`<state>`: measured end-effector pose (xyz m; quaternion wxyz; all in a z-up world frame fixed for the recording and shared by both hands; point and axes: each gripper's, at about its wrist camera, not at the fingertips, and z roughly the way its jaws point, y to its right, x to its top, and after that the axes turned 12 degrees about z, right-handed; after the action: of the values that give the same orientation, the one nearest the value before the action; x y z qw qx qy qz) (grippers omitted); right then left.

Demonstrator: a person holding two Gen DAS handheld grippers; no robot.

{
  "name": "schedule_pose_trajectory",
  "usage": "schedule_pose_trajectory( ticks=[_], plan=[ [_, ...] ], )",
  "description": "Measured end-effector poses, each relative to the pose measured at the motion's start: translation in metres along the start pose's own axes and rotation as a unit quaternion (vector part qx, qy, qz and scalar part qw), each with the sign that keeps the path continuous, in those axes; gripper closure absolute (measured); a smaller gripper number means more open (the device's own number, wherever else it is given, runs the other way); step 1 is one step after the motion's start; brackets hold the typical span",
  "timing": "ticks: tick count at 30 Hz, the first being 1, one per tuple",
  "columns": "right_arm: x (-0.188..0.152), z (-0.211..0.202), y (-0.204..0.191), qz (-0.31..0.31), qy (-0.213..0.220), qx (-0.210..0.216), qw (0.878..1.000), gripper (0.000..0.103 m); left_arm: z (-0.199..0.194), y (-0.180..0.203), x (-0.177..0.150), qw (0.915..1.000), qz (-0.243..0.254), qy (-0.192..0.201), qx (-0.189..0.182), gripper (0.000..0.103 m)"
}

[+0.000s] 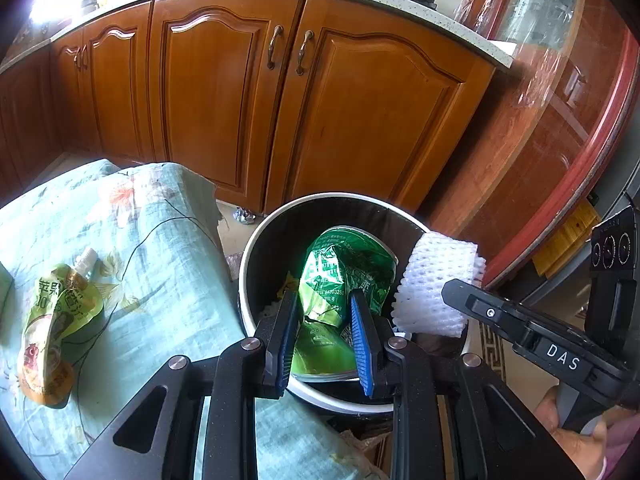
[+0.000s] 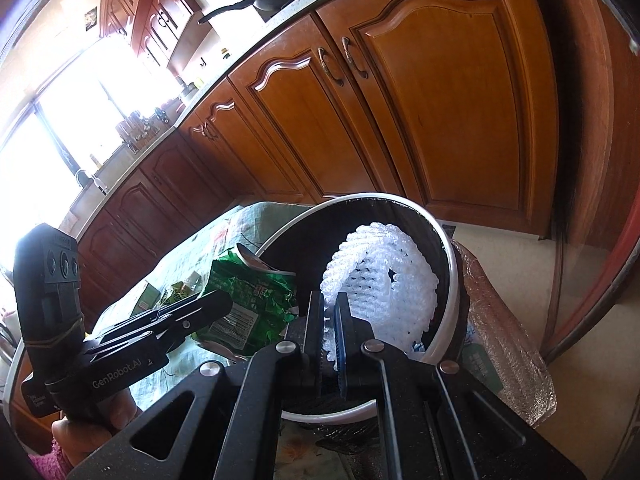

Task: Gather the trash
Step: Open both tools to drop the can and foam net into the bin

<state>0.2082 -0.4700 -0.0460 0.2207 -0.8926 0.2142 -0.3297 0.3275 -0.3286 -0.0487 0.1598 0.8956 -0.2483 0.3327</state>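
A white-rimmed bin with a black liner (image 1: 256, 236) stands on the floor beside the table; it also shows in the right wrist view (image 2: 450, 264). My left gripper (image 1: 325, 300) is shut on a crumpled green wrapper (image 1: 344, 268) and holds it over the bin mouth; the wrapper also shows in the right wrist view (image 2: 244, 300). My right gripper (image 2: 329, 300) is shut on a white foam fruit net (image 2: 384, 276) held over the bin; the net (image 1: 436, 280) and right gripper show in the left wrist view at the bin's right rim. A yellow-green drink pouch (image 1: 56, 312) lies on the table.
The table has a pale floral cloth (image 1: 160, 240). Wooden kitchen cabinets (image 1: 240, 112) stand close behind the bin. A small foil scrap (image 1: 244, 216) lies on the floor by the cabinets. A plastic-wrapped package (image 2: 504, 344) sits right of the bin.
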Motion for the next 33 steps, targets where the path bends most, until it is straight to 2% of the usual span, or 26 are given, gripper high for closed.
schedule_pose_trajectory(
  ticks=[9, 12, 15, 19, 21, 23, 25, 28, 33],
  plan=[
    [0.003, 0.012, -0.001, -0.004, -0.015, -0.010, 1.000, 0.098, 0.010, -0.002, 0.005, 1.0000, 0.001, -0.007, -0.006, 0.079],
    [0.004, 0.015, -0.001, -0.002, -0.020, -0.011, 1.000, 0.093, 0.014, -0.005, 0.006, 0.9997, -0.005, -0.016, -0.018, 0.078],
    [0.004, 0.016, 0.003, 0.009, -0.024, -0.007, 1.000, 0.090, 0.011, -0.010, 0.007, 0.9995, -0.014, -0.014, -0.025, 0.069],
    [0.004, 0.010, 0.008, 0.022, -0.015, -0.004, 1.000, 0.067, 0.001, -0.016, 0.003, 0.9997, -0.018, -0.002, -0.019, 0.055],
    [0.002, 0.007, 0.008, 0.026, -0.010, -0.002, 1.000, 0.059, -0.008, -0.020, -0.003, 0.9996, -0.022, 0.002, -0.017, 0.053],
    [0.000, 0.004, 0.006, 0.029, -0.006, 0.004, 1.000, 0.046, -0.016, -0.026, -0.010, 0.9994, -0.030, 0.005, -0.018, 0.050],
    [-0.001, 0.002, 0.004, 0.030, -0.005, 0.010, 0.999, 0.036, -0.027, -0.034, -0.019, 0.9989, -0.042, 0.010, -0.019, 0.048],
    [-0.006, 0.000, 0.000, 0.029, -0.003, 0.013, 1.000, 0.031, -0.044, -0.043, -0.034, 0.9982, -0.055, 0.015, -0.018, 0.047],
    [-0.017, -0.007, -0.006, 0.031, 0.005, 0.014, 0.999, 0.029, -0.073, -0.059, -0.061, 0.9968, -0.076, 0.024, -0.009, 0.047]
  ],
)
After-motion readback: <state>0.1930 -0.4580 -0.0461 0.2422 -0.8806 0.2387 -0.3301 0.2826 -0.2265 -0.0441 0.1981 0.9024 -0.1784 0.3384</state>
